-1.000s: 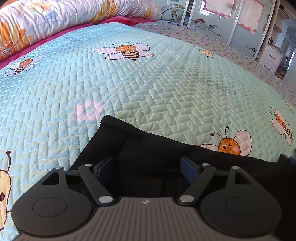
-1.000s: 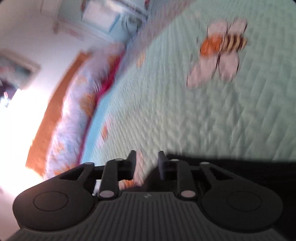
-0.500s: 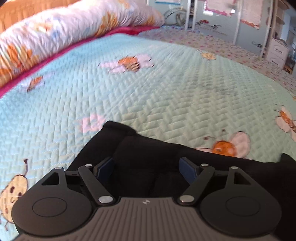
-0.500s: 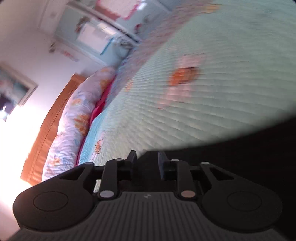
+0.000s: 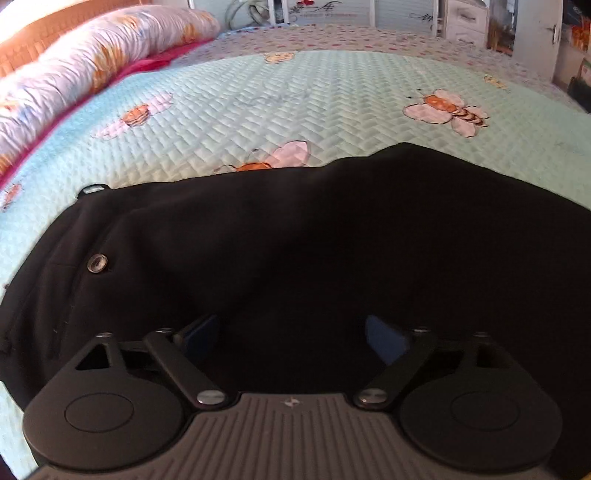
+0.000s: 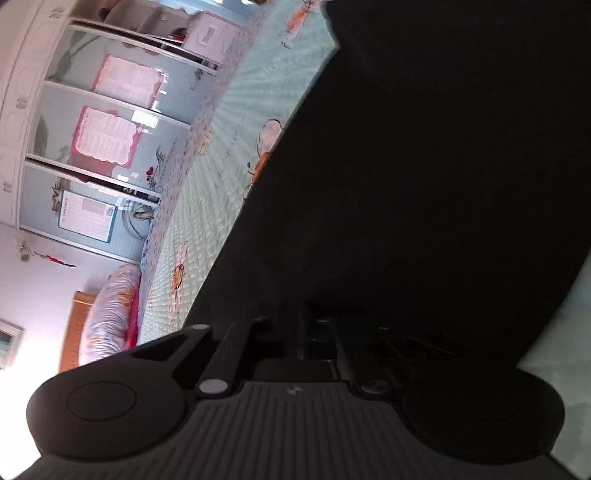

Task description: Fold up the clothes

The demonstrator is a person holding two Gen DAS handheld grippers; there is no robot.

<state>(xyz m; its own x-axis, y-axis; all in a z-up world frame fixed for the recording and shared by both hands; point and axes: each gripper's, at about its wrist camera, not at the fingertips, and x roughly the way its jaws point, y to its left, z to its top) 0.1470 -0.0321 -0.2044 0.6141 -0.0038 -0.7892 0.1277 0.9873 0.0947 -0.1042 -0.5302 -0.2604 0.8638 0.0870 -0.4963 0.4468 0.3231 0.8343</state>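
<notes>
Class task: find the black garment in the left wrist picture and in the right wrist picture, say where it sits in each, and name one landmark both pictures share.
Left wrist: the black garment spans the middle and lower picture, on the quilt, button at left.
Right wrist: it fills the right and centre, running diagonally.
Shared landmark: the floral pillow.

Posters (image 6: 105, 136) on the far wardrobe doors carry print too small to read; wardrobe decal lettering (image 5: 319, 11) is blurred, illegible; faint marks on the bed quilt (image 5: 273, 98) unreadable.
</notes>
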